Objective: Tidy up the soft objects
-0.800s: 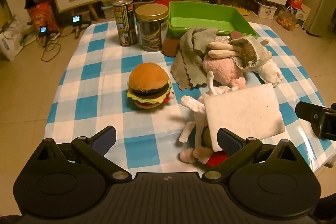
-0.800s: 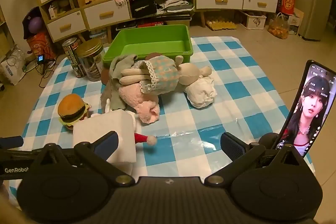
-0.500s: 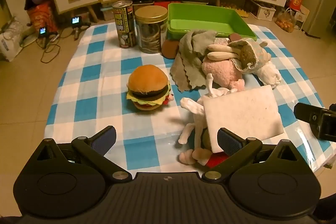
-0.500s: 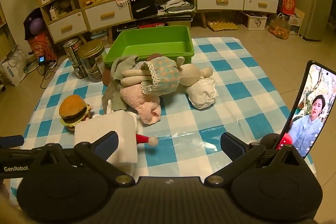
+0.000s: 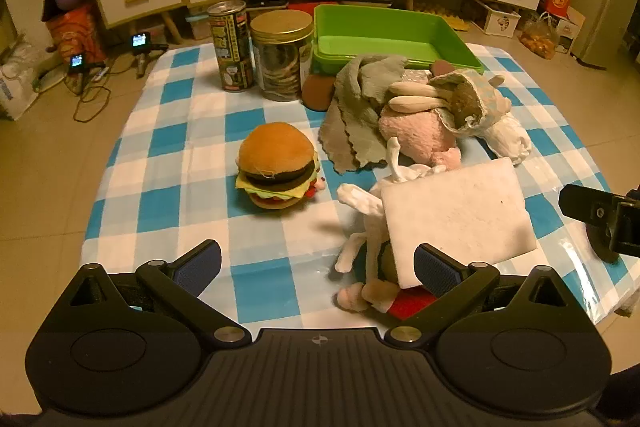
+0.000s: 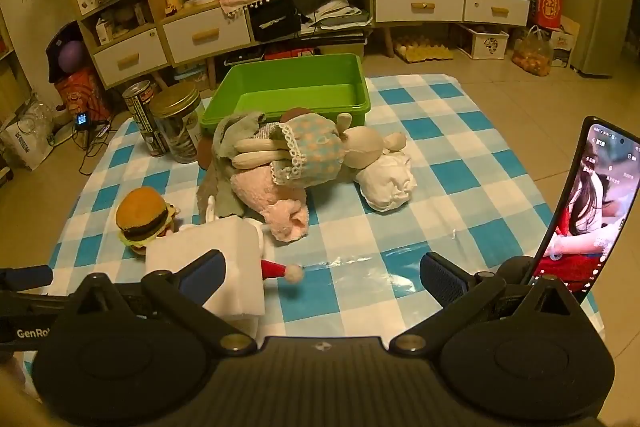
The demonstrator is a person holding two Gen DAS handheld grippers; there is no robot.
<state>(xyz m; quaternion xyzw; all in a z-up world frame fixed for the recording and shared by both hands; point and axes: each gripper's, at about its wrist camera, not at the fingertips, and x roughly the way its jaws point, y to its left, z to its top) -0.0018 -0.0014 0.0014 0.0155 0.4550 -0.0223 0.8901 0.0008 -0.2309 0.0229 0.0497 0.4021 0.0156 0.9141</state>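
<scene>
Blue-and-white checked plastic cloth covers the table (image 5: 192, 131), and the soft things lie scattered on it — a plush hamburger (image 5: 278, 167) toward the left, a white rectangular foam pad (image 5: 454, 217) lying over a pale long-limbed cloth doll (image 5: 362, 223) at the near edge, and a heap further back of grey scalloped cloth (image 5: 356, 115), a pink plush toy (image 5: 416, 137), a rabbit doll in a checked lace-trimmed dress (image 6: 320, 147) and a white bundled cloth (image 6: 386, 187). Behind the heap stands an empty green plastic bin (image 5: 384, 35), with a gold-lidded jar (image 5: 282, 55) and a printed tin can (image 5: 232, 47) beside it. Both the left gripper (image 5: 316, 261) and the right gripper (image 6: 322, 269) hover above the near edge, jaws wide apart and clasping nothing. A lit phone (image 6: 588, 203) stands propped at the right.
</scene>
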